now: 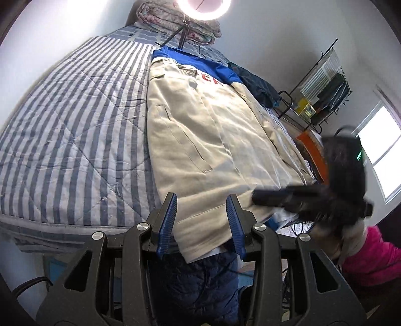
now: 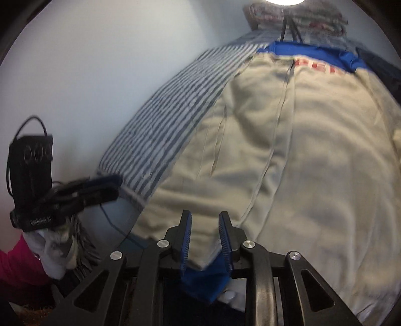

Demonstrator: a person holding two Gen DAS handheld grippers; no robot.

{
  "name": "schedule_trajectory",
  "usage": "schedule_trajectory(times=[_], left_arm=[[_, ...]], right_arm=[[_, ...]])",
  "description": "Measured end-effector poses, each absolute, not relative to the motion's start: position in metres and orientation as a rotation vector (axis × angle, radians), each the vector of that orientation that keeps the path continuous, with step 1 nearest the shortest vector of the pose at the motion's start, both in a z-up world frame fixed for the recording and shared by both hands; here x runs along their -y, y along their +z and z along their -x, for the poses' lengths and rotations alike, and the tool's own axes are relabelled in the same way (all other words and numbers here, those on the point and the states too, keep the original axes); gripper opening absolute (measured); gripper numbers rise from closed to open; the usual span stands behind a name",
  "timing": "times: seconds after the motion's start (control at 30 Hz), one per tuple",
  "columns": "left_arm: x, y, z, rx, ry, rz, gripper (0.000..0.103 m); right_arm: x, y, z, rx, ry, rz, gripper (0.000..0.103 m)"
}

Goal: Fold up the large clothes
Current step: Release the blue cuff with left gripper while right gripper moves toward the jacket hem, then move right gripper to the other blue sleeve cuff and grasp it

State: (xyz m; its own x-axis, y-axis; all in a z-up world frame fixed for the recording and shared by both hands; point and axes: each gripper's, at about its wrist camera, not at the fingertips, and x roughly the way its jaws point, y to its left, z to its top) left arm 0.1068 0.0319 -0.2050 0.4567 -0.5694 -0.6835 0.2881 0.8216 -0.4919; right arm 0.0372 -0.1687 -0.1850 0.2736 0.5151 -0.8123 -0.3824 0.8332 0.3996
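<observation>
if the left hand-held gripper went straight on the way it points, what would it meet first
Most likely the beige jacket on the striped quilt: its hem already lies between the left hand-held gripper fingers, which stand apart. Depth is unclear, so contact is a guess.

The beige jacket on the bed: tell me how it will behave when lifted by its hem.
The beige jacket will probably go floppy: its hem already droops over the bed edge. It looks fairly thick, so likely heavyish and slow to drape. Its matte cloth should hardly slip.

A home bedroom: striped quilted bed, folded blankets, clothes rack.
</observation>
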Motion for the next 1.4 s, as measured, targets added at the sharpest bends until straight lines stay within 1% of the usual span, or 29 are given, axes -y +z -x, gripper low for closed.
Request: schedule_trajectory(times=[0.1,0.17,0.3,0.37,0.43,0.5,0.67,0.77,0.87,0.97,1.1,1.23,1.4], left_arm=[[-0.023,-0.209,-0.108,-0.976,-0.554,0.313,0.040],[-0.016,-0.211,-0.108,-0.984,-0.568,0.302,0.040],[0.010,-0.218,-0.106,-0.999,-0.605,0.224,0.040],[0.020,-0.222,-0.105,-1.002,-0.618,0.195,0.040],[0.031,-0.227,-0.102,-1.006,-0.626,0.149,0.040],[0.042,-0.234,-0.102,-1.020,-0.624,0.108,0.040],[0.059,-0.257,-0.105,-1.096,-0.586,0.035,0.040],[0.065,-0.260,-0.101,-1.093,-0.574,-0.023,0.040],[0.070,-0.252,-0.097,-1.077,-0.572,-0.054,0.040],[0.072,-0.229,-0.093,-1.044,-0.621,0.001,0.040],[0.084,-0.189,-0.090,-0.951,-0.671,-0.024,0.040],[0.109,-0.161,-0.102,-0.886,-0.737,-0.042,0.040],[0.142,-0.150,-0.131,-0.854,-0.783,-0.040,0.040]], right_arm=[[0.156,-0.217,-0.030,-1.208,0.604,-0.125,0.024],[0.152,-0.224,-0.024,-1.198,0.591,-0.093,0.024],[0.163,-0.212,-0.019,-1.185,0.595,-0.136,0.024],[0.173,-0.203,-0.015,-1.153,0.570,-0.134,0.025],[0.186,-0.192,-0.011,-1.111,0.521,-0.120,0.032],[0.193,-0.186,-0.009,-1.087,0.485,-0.094,0.036],[0.224,-0.175,-0.007,-1.038,0.407,-0.110,0.040],[0.246,-0.171,-0.008,-1.015,0.352,-0.137,0.041],[0.268,-0.170,-0.007,-0.999,0.309,-0.163,0.045],[0.296,-0.168,-0.003,-0.970,0.248,-0.183,0.051],[0.333,-0.160,0.004,-0.927,0.174,-0.195,0.063],[0.387,-0.153,0.011,-0.915,0.044,-0.240,0.063],[0.454,-0.150,0.027,-0.909,-0.122,-0.306,0.063]])
